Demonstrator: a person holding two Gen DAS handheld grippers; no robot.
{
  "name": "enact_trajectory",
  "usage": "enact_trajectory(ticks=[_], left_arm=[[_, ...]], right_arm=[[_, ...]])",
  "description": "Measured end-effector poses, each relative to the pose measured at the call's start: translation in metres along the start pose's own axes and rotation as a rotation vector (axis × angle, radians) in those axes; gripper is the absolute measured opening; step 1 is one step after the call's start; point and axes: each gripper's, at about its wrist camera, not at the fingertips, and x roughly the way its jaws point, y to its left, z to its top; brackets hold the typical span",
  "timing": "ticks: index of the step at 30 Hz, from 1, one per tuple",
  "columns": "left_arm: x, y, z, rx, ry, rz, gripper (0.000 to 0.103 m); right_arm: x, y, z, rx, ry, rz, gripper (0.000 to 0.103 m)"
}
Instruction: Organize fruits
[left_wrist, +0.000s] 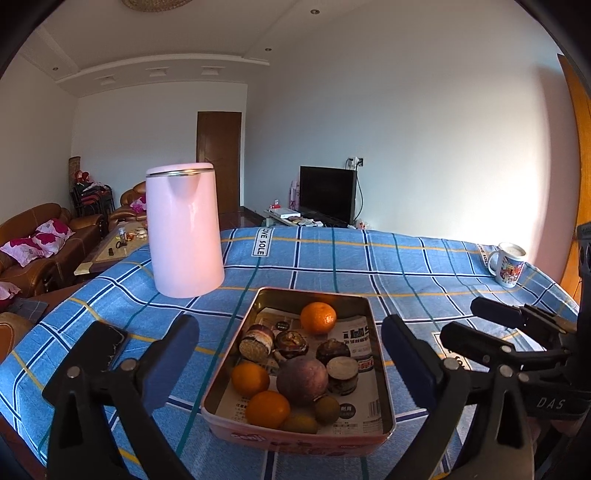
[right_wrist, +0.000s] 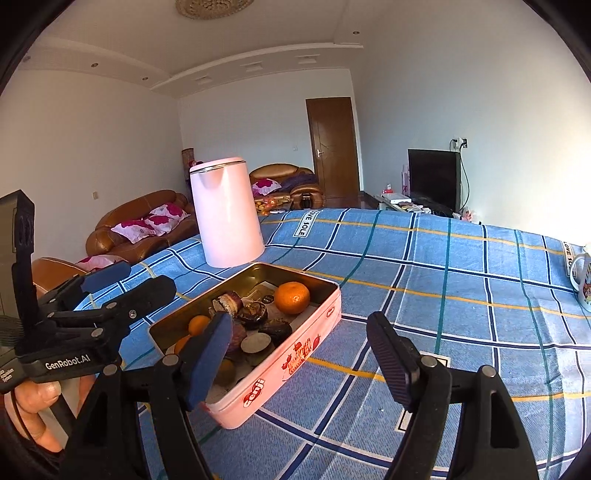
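Pink tin (left_wrist: 236, 435) holds all the fruit (left_wrist: 302, 380), left gripper (left_wrist: 291, 365) and right gripper (right_wrist: 299, 354) gape empty, so sorting looks finished, pull-back next.

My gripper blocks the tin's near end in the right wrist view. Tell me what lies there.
Observer: In the left wrist view, a big purple fruit sits in the middle of the tin.
Operator: Report the near corner.
Observer: Two small green-brown fruits lie against the front wall.
Operator: Check the cloth left of the tin.
Observer: A black phone lies flat on the cloth there.
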Motion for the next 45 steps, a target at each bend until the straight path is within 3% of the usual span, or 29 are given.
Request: enact_trajectory(ticks=[45], left_arm=[[-0.008,-0.024,0.004,0.019,0.013,-0.026,0.103]], right_arm=[[-0.027,-0.014,-0.015,0.045,-0.031,-0.014,0.077]])
